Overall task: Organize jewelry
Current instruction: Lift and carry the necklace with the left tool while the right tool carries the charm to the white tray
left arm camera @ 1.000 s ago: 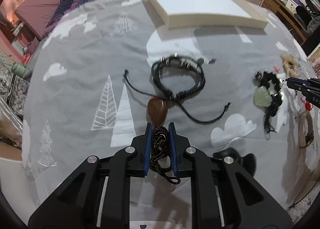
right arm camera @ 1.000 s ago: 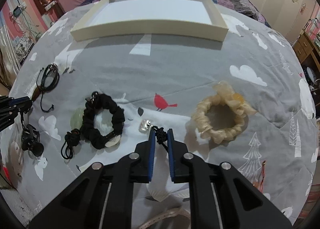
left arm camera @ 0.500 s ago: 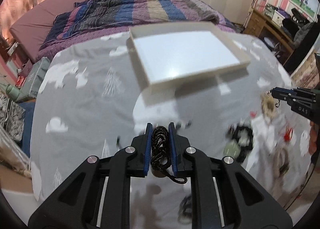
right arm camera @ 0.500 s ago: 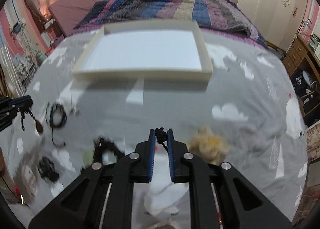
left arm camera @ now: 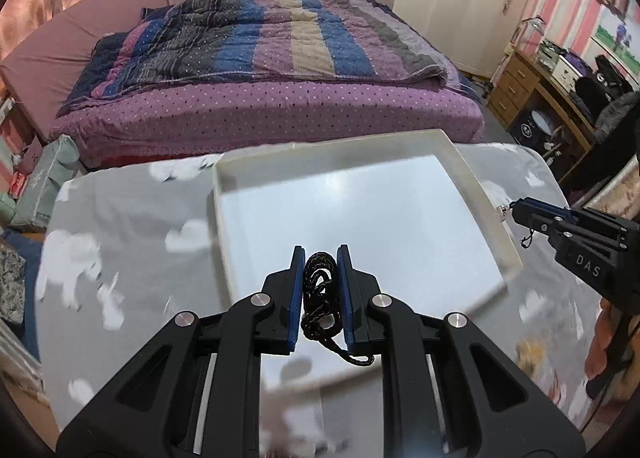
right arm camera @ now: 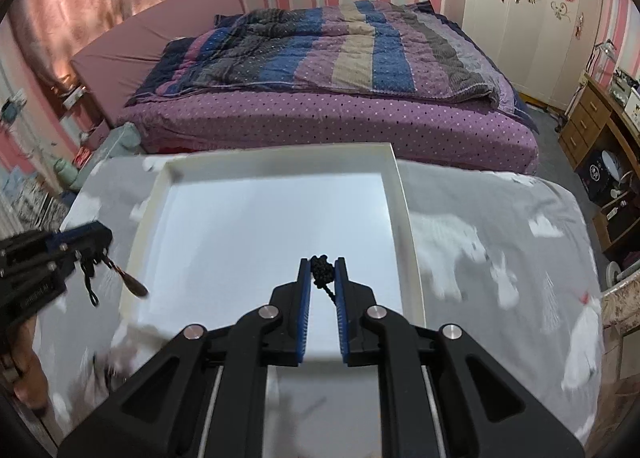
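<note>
My left gripper (left arm camera: 320,258) is shut on a dark braided cord necklace (left arm camera: 320,298); its brown pendant (right arm camera: 136,288) hangs below it in the right wrist view, by the tray's left rim. My right gripper (right arm camera: 323,270) is shut on a black knotted cord (right arm camera: 322,274); a small clear bead (left arm camera: 501,210) hangs from it in the left wrist view. Both are held in the air above the near part of the shallow white tray (left arm camera: 224,225), which also shows in the right wrist view (right arm camera: 404,217). The tray is empty.
The tray lies on a grey cloth with white clouds and trees (left arm camera: 120,242). A beige scrunchie (left arm camera: 532,354) is blurred at the right. A bed with a striped quilt (left arm camera: 256,41) stands behind. A wooden desk (left arm camera: 532,85) is at the far right.
Both grippers have lifted their necklaces off the cloth and moved forward over the white tray. The other jewelry has dropped out of view below.
</note>
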A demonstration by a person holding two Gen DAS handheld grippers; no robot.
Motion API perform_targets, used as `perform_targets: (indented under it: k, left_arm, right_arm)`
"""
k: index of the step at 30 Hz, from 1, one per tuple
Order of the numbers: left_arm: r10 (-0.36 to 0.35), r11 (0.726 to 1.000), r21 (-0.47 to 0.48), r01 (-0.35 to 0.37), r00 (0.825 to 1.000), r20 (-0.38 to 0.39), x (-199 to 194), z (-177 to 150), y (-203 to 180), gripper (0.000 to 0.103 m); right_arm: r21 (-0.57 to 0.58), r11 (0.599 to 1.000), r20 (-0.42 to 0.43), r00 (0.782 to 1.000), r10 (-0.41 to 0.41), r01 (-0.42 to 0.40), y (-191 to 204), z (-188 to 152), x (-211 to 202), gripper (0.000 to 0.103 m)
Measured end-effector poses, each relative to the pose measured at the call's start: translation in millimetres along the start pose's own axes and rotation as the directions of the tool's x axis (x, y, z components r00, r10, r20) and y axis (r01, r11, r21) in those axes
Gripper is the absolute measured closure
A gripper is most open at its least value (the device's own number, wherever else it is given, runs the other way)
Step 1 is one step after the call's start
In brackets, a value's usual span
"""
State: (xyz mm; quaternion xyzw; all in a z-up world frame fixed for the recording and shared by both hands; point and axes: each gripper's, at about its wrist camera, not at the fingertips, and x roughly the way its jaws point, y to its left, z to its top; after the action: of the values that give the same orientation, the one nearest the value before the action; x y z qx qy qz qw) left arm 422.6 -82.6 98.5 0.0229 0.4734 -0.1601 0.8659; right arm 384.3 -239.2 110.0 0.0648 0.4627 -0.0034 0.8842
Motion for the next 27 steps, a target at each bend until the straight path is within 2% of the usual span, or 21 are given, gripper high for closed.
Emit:
perform_targets:
  k: [8, 10, 13, 21, 27]
  left_arm:
    - [0.025, 0.998, -0.06, -0.025, 1.0, -0.013, 84, 41, 3, 0.088]
    - [0.054, 0.997, -0.056, -0.054, 0.998, 0.009, 96, 47, 3, 0.088]
    - [0.049, 0.997, -0.065, -0.048, 0.999, 0.02, 109, 51, 4, 0.088]
    - [0.104, 0.993, -0.062, -0.104, 0.995, -0.001, 142, 48, 10, 0.088]
    - [0.143, 0.989, -0.027, -0.143, 0.989, 0.02, 145, 47, 8, 0.087]
  right_arm:
    - [0.021, 1.0, -0.014, 1.0, 0.015, -0.015, -8, 55, 95, 0.091]
    - [0.033, 0.999, -0.009, 1.0, 0.004, -0.003, -10, 60, 110, 0.091]
    - [0.058, 0.998, 0.006, 1.0, -0.003, 0.002, -18, 63, 133, 0.091]
    - [0.049, 0.999, 0.022, 1.0, -0.011, 0.01, -22, 61, 161, 0.091]
    - [0.083, 0.996, 0.027, 0.999, -0.022, 0.02, -31, 60, 167, 0.091]
